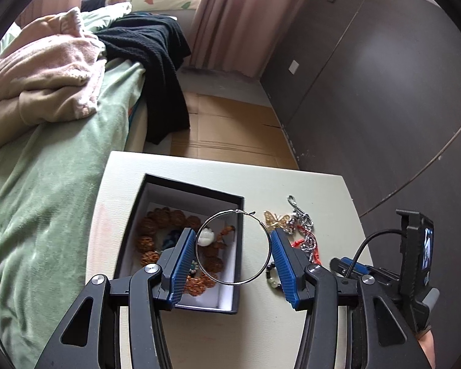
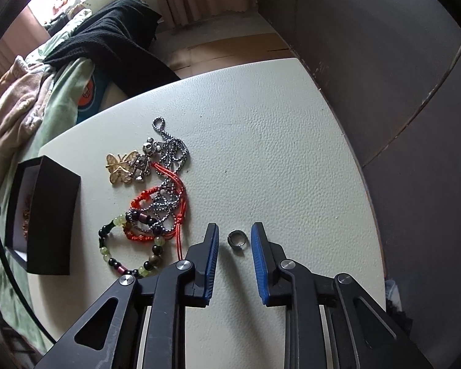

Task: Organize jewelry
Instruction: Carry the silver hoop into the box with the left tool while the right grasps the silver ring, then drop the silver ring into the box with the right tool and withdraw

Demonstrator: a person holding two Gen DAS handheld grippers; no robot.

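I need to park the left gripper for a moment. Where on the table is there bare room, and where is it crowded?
Bare: the wide stretch of table right of the silver chain, out to its far and right edges, and the near strip behind the small ring. Crowded: between the black box and the chain, where the butterfly brooch, red cord and beaded bracelet lie.

White table [image 2: 276, 117] carries black box [image 2: 53, 215], tangled jewelry [image 2: 156, 184], small ring [image 2: 238, 238].
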